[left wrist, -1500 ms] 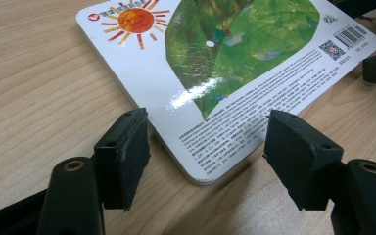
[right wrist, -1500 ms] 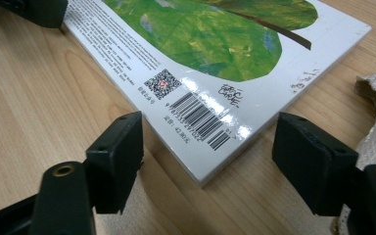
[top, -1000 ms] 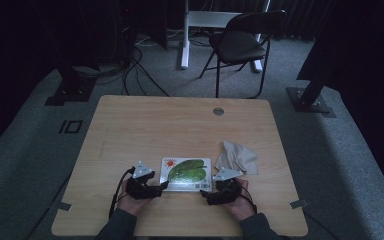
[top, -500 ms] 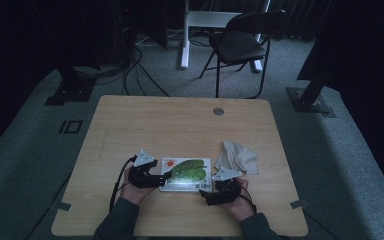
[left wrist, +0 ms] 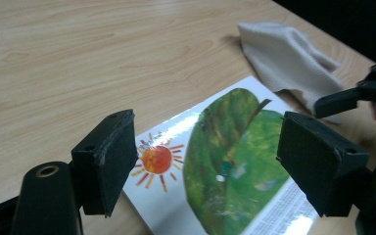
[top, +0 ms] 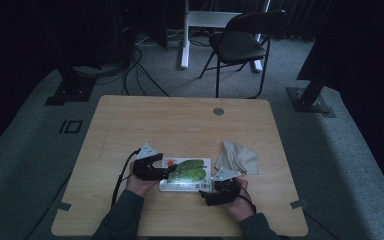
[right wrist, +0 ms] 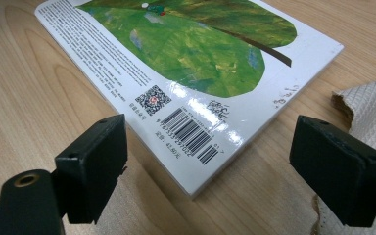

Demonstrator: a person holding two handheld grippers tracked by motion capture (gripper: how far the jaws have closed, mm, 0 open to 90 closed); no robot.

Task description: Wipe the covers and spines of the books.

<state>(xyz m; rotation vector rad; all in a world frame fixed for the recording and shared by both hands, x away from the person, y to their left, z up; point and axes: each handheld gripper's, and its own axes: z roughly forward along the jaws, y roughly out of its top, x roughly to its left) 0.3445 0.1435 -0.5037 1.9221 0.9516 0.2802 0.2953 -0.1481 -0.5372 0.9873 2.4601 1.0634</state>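
A thin picture book (top: 186, 174) lies flat near the front of the wooden table (top: 180, 125), its white cover showing a green leaf and a small sun. My left gripper (top: 166, 172) hovers over the book's left end. Its jaws have just been opening and stand wide apart above the cover (left wrist: 235, 147), touching nothing; my left gripper (left wrist: 225, 166) frames the sun and leaf. My right gripper (top: 207, 196) sits low at the book's near right corner, open. In its own view my right gripper (right wrist: 225, 166) straddles the barcode corner of the book (right wrist: 186, 44) without contact.
A crumpled beige cloth (top: 237, 157) lies just right of the book, close to my right gripper (left wrist: 352, 95); the cloth (right wrist: 372, 107) reaches under the right jaw. A round grommet (top: 218, 111) sits at the table's far side. A folding chair (top: 240, 42) stands beyond the table.
My left gripper has lifted a little and shifted farther along the book's left end. The right gripper, book and cloth have stayed put.
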